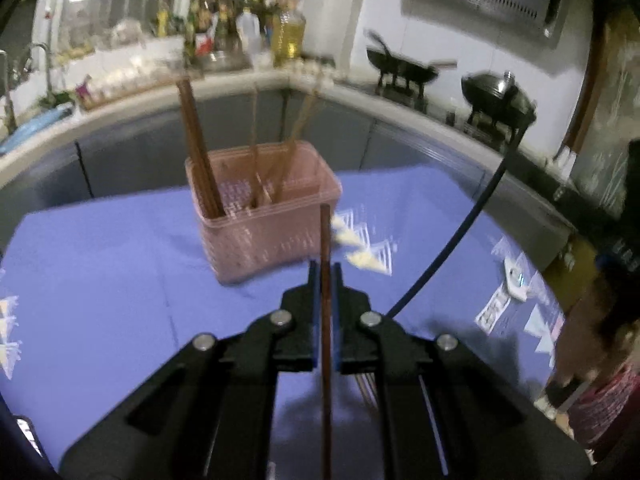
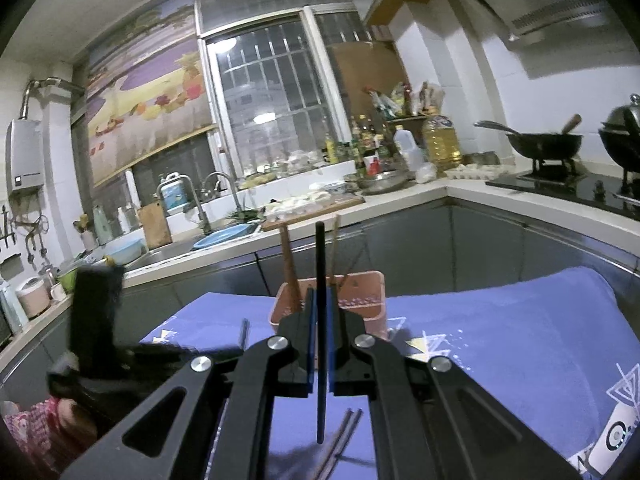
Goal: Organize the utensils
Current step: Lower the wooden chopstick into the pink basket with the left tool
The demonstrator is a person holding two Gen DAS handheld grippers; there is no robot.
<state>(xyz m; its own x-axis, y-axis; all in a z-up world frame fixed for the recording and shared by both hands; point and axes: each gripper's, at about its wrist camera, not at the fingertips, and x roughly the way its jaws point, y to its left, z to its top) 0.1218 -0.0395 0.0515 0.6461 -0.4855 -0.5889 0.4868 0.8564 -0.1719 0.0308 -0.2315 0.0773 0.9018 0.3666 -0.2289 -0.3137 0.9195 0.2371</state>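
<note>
— Pink plastic was what the basket (image 1: 262, 216) was made of, right? Where did it sit?

— Yes, a pink plastic basket with little holes in its sides. It stood on the blue cloth (image 1: 100, 264) that covered the table, in front of both grippers. In the right wrist view the same basket (image 2: 360, 304) showed just past the black fingers.

— What was inside it?

— A bunch of brown wooden chopsticks (image 1: 198, 152) leaned in its left corner. A few thinner, paler sticks (image 1: 298, 136) stood tilted nearer the right side.

— And the left gripper (image 1: 325, 276)?

— Its two black fingers were pressed together on one long brown wooden chopstick (image 1: 326, 320). The stick stood up straight between them. Its top poked above the fingertips, close to the basket's near right corner, but it was not inside yet.

— What about the right gripper (image 2: 320, 300)?

— It was squeezed on a thin black chopstick (image 2: 320, 320). That stick also stood upright, with its top higher than the basket rim. Its lower end hung over the cloth.

— Was anything left on the table?

— Under the right gripper a pair of grey sticks (image 2: 340, 444) lay on the cloth. They were partly hidden, so I could not tell more. Some pale sticks (image 1: 366, 390) peeked out under the left gripper too.
</note>
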